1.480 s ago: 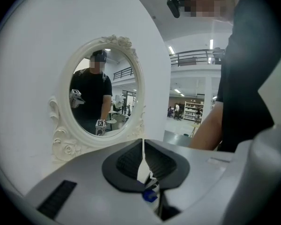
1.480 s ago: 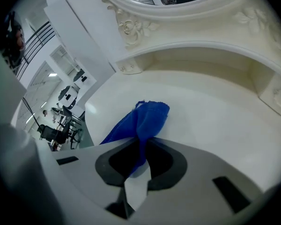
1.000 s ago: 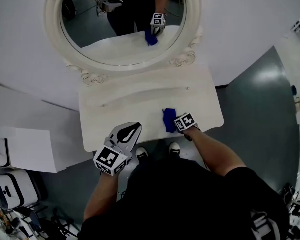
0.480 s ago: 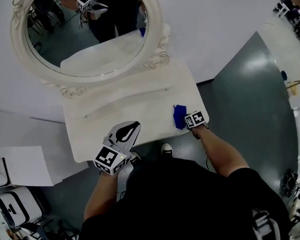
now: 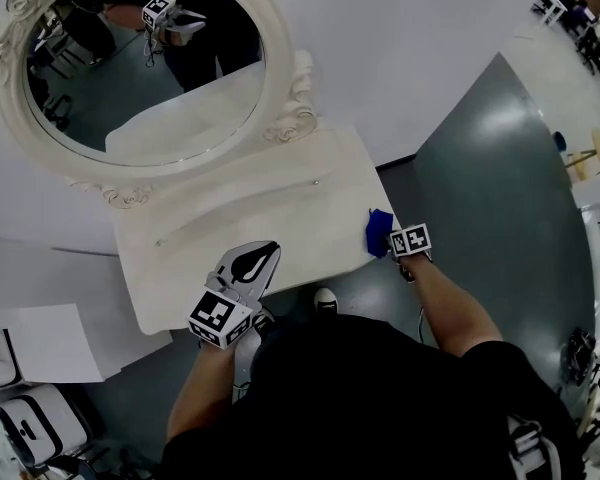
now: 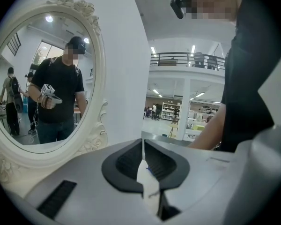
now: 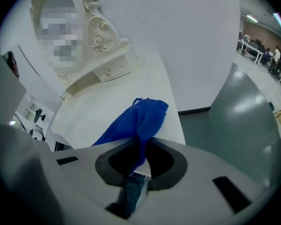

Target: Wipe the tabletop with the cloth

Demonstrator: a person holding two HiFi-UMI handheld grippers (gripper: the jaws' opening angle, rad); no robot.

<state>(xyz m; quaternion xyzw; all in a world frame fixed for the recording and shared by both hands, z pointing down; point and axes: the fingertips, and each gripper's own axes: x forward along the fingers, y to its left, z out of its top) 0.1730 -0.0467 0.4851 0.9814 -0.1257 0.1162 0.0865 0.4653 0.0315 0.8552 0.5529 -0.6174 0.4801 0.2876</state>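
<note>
Cloth point(image 5: 378, 234), blue and bunched, is pinched in the right claw point(image 7: 141, 159), whose jaws are closed on its near end. The rest of it lies on the white bench point(image 5: 230, 233) at the right end, close to the front corner. The left claw point(image 6: 143, 170) has its jaws pressed together with nothing between them. In the head view it shows over the bench's front edge, well apart from the cloth. An oval white-framed mirror point(image 5: 140, 78) stands at the back of the bench
</note>
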